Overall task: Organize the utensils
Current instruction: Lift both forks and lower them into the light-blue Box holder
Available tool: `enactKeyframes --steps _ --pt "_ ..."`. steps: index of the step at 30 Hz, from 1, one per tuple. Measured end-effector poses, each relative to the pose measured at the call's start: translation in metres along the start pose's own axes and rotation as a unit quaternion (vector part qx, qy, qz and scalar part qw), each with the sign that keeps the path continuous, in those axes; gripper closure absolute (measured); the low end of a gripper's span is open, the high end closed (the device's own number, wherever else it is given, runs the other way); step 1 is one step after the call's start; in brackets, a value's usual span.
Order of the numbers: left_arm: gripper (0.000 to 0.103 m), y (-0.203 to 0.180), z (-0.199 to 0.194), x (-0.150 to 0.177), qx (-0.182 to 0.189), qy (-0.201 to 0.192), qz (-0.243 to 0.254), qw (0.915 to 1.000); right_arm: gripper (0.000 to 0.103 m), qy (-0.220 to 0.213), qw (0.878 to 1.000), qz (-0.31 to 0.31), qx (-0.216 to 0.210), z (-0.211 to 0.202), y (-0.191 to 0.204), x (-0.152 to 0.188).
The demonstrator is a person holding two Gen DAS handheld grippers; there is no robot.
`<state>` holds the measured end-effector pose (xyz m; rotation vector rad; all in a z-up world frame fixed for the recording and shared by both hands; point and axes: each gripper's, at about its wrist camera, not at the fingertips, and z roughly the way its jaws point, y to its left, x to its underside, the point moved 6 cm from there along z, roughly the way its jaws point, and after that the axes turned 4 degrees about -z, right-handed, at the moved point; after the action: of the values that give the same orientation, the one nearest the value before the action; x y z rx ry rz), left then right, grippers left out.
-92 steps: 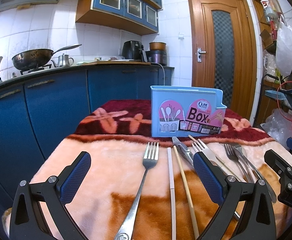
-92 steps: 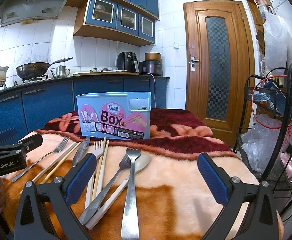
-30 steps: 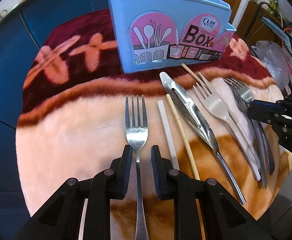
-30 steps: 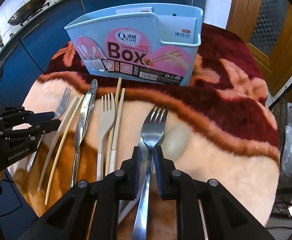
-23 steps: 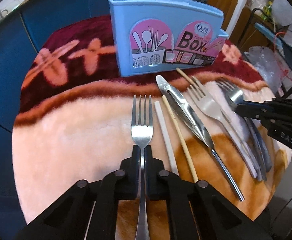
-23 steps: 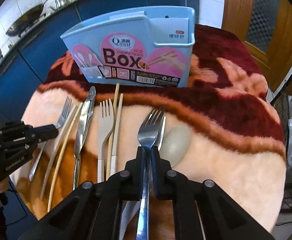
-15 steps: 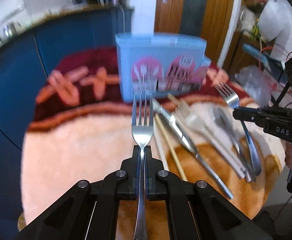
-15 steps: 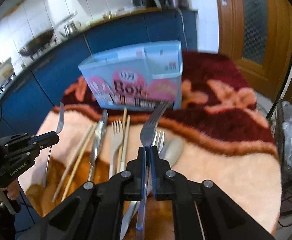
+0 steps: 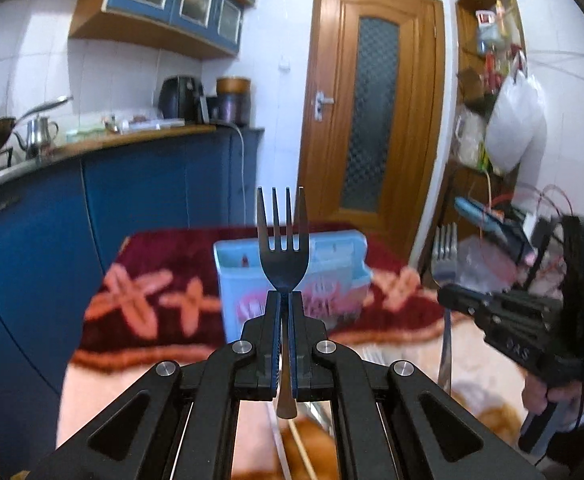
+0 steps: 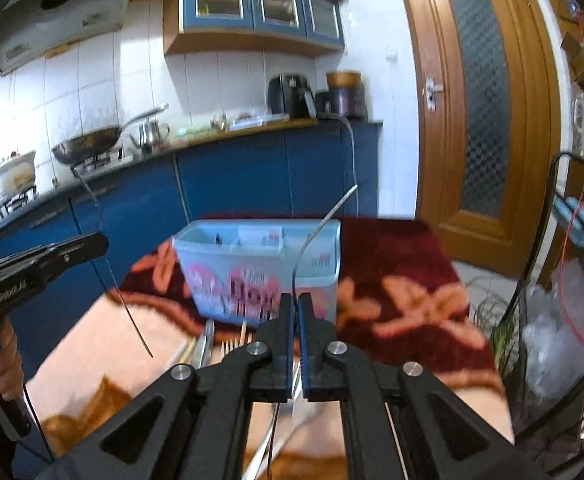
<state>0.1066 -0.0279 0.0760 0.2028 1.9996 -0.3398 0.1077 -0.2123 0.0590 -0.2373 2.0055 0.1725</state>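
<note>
Both sets of fingers have just finished closing, and each now has a fork off the blanket — a second ago both forks lay flat on the worktop with the jaws straddling their handles. For the task, we read that as the pickup done for two utensils at once; the carry to the box comes next.

Nearest, in the left wrist view, our left gripper (image 9: 285,300) is clamped tight on the neck of the left fork (image 9: 282,248), tines upright, handle end poking out below the pads. The right gripper (image 10: 295,302) pinches the right fork (image 10: 311,240) the same way — seen edge-on there, a thin curved line rising toward the box. In the left view that fork (image 9: 445,256) also stands upright.

Pose: both tools have tipped up from a steep downward look to a shallow one, raised above the worktop (image 9: 104,380), pointing at the box. A hand (image 10: 2,352) grips the left tool's handle.

Below, a knife and the plastic fork (image 10: 230,346) remain on the blanket; other pieces are too blurred to name.

Farther out sits the blue utensil box (image 10: 260,268), open compartments on top, directly ahead of both forks and still well apart from them.
</note>
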Motion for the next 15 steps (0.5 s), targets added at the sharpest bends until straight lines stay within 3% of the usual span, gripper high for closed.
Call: enactKeyframes --steps 11,15 --pt "0.1 0.01 0.025 -0.088 -0.026 -0.069 0.007 0.9972 0.099 -0.089 0.995 -0.03 0.025 0.024 -0.008 -0.071" --pt "0.1 0.019 0.053 -0.096 -0.036 -0.07 0.003 0.9969 0.099 -0.085 0.996 -0.022 0.021 0.052 -0.013 -0.086"
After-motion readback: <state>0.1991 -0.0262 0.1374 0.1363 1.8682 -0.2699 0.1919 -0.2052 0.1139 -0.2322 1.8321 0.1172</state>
